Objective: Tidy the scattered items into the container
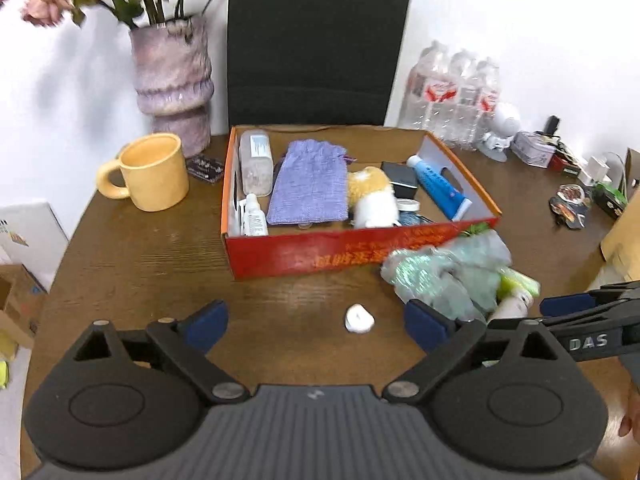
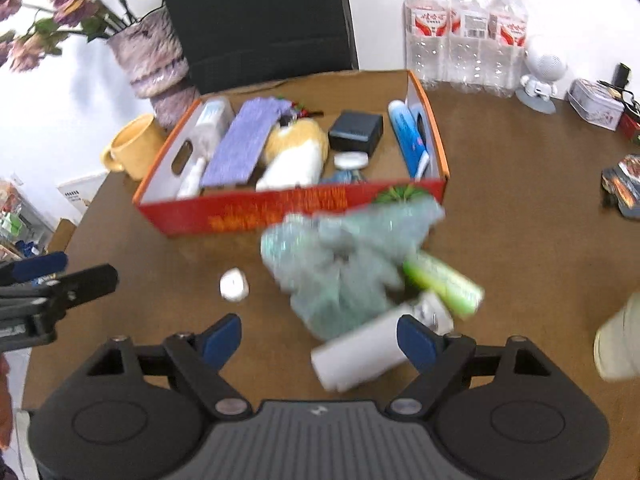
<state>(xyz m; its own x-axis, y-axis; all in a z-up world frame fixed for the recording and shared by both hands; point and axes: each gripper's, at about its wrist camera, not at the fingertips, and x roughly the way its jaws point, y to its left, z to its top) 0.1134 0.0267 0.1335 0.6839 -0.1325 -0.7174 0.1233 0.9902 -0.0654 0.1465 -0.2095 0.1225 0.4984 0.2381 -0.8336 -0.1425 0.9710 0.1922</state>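
A red cardboard box [image 1: 360,250] [image 2: 280,210] stands mid-table and holds a purple pouch, a plush toy, a blue tube and several bottles. In front of it lie a small white object [image 1: 359,319] [image 2: 234,285], a crumpled teal bag [image 1: 440,276] [image 2: 340,264], a green tube [image 1: 518,282] [image 2: 444,280] and a white bottle [image 1: 512,308] [image 2: 356,360]. My left gripper [image 1: 316,322] is open, and the small white object lies just ahead between its fingers. My right gripper [image 2: 320,338] is open over the white bottle, whose end lies by the right finger.
A yellow mug [image 1: 154,172] and a purple vase [image 1: 172,80] stand left of the box, with a black chair [image 1: 316,40] behind it. Water bottles [image 1: 456,96], a white figurine [image 2: 540,76], a tin [image 2: 596,104] and snack packets [image 1: 570,204] sit at the right.
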